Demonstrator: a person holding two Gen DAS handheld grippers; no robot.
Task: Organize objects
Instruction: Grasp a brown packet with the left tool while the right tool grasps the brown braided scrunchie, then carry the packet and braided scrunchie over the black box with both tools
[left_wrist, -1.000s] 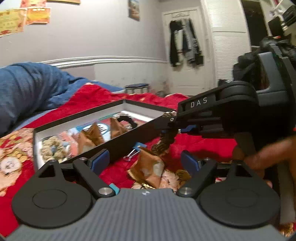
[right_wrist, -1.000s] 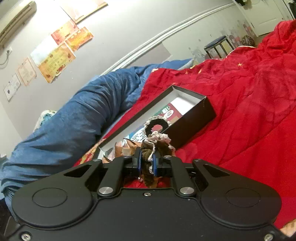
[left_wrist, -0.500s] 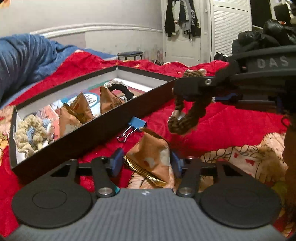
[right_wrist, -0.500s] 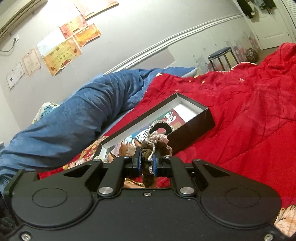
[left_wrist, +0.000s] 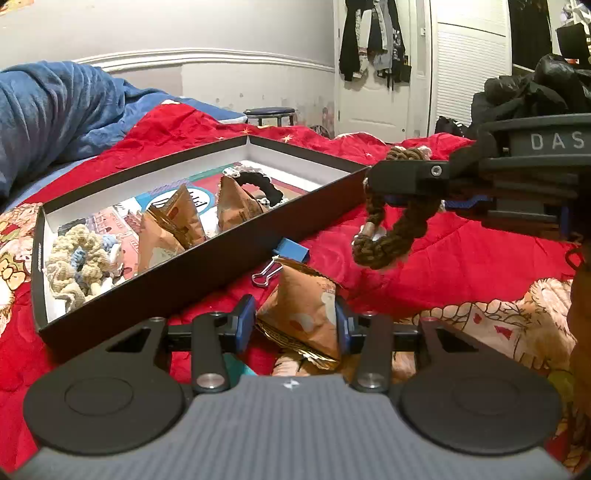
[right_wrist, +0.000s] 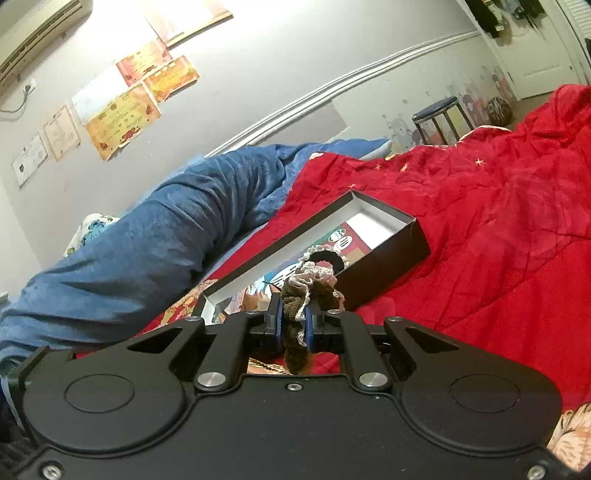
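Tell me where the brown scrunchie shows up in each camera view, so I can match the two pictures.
Left wrist view: the brown scrunchie hangs upper right, clamped in the right hand-held gripper, over the red blanket.
Right wrist view: it sits bottom centre, pinched between the blue pads.
Shared landmark: the black box, just beyond it.

The left wrist view sits low behind the left gripper (left_wrist: 295, 325), close over the red bedspread (left_wrist: 461, 254), and faces along its fingers toward the far wall and door. The right wrist view rides behind the right gripper (right_wrist: 294, 326), tilted, higher, facing the wall with posters. Both views share the black box (left_wrist: 207, 273) (right_wrist: 384, 266) ahead of the fingers and the blue blanket (left_wrist: 55, 110) (right_wrist: 147, 240) beyond it.
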